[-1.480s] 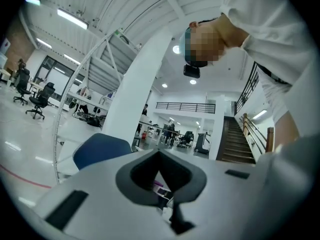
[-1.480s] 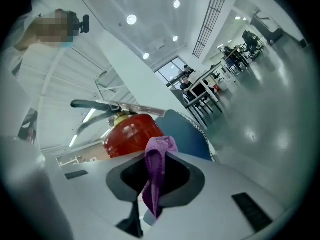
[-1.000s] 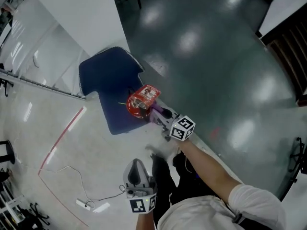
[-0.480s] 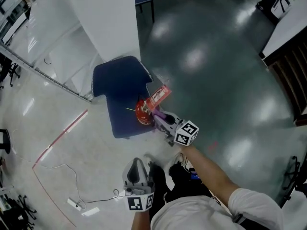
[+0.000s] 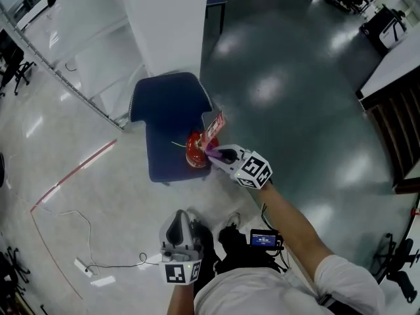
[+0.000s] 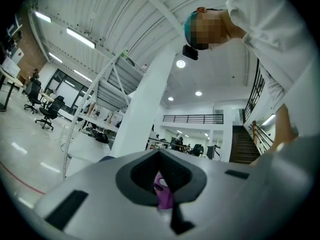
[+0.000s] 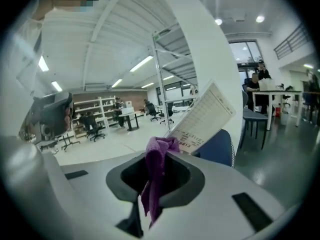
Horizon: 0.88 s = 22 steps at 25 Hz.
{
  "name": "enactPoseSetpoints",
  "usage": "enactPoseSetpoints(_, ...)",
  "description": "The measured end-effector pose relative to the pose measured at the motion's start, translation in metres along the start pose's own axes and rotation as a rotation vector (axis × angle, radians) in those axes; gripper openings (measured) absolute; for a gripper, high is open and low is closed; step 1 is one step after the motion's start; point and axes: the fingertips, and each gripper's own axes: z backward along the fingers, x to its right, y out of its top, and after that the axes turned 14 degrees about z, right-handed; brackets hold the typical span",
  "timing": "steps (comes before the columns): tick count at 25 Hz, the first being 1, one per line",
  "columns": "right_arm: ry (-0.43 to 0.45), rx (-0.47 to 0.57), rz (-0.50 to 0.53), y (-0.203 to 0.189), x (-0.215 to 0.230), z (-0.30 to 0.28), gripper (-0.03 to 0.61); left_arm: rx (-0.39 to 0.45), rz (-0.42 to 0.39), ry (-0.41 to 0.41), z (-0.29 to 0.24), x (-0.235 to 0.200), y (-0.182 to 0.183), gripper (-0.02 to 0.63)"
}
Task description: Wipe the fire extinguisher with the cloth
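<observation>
Since the earlier frames, the right gripper has been brought closer to the fire extinguisher, and the paper tag on the extinguisher is now seen almost edge-on instead of flat. The left gripper has been kept low, close to the person's body and well apart from the extinguisher. The extinguisher is seen from above as a red top at the right front part of the seat of a blue chair; whether it stands on the seat or on the floor against it cannot be told. The right tongs are closed on a purple cloth, which is bunched above the notch and hangs down through it. In the head view the cloth is held against the right side of the extinguisher's top, just below the tag. In the right gripper view the printed tag is seen directly beyond the cloth, tilted, with the chair back behind it. The left tongs are drawn together with nothing gripped; a small purple patch is seen through their notch, and what it is cannot be told. A white column is recorded behind the chair. A thin cable is noted on the light floor to the left.
</observation>
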Motion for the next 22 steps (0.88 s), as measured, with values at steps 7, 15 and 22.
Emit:
enactPoseSetpoints(7,0.09,-0.081,0.153,0.005,-0.023,0.001,0.055,-0.015,0.004,-0.011,0.006,0.002,-0.004,0.005)
enactPoseSetpoints(15,0.123,-0.108,0.203,0.008,-0.048,0.006,0.056,-0.012,0.007,-0.015,0.01,0.002,-0.005,0.005)
enactPoseSetpoints(22,0.146,-0.122,0.209,0.002,-0.07,0.012,0.055,-0.011,-0.001,-0.032,0.008,0.011,-0.003,0.006)
